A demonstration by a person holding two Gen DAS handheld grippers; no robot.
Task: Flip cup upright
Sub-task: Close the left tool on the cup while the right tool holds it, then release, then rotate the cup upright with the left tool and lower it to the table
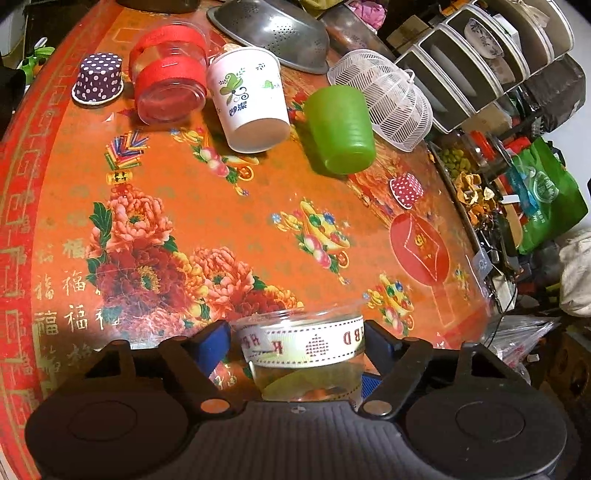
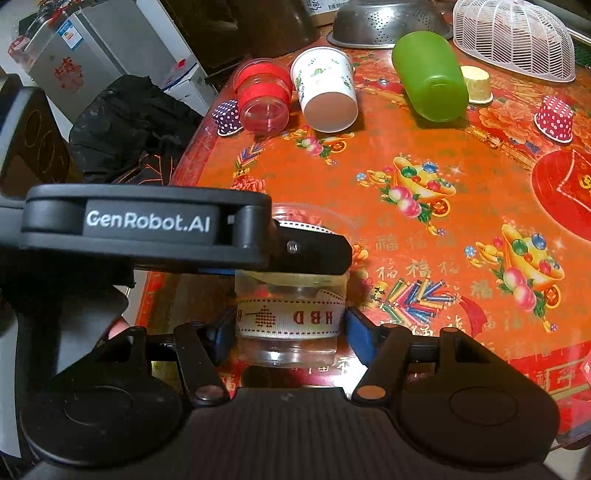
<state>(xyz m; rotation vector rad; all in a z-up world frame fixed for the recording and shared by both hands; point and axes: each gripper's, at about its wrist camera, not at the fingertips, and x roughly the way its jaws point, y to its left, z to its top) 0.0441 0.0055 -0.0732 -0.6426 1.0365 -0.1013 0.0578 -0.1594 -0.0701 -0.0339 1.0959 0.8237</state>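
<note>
A clear plastic cup with a white "HBD" ribbon band sits between the blue pads of my left gripper, which is shut on it. In the right wrist view the same cup stands on the table between the blue pads of my right gripper, which close on its band. The left gripper's black body crosses over the cup's top. The cup's rim faces up in the left wrist view.
On the orange floral tablecloth several cups lie on their sides: a red-banded clear cup, a white paper cup, a green cup. Dotted paper cups, a metal colander and a white basket stand behind.
</note>
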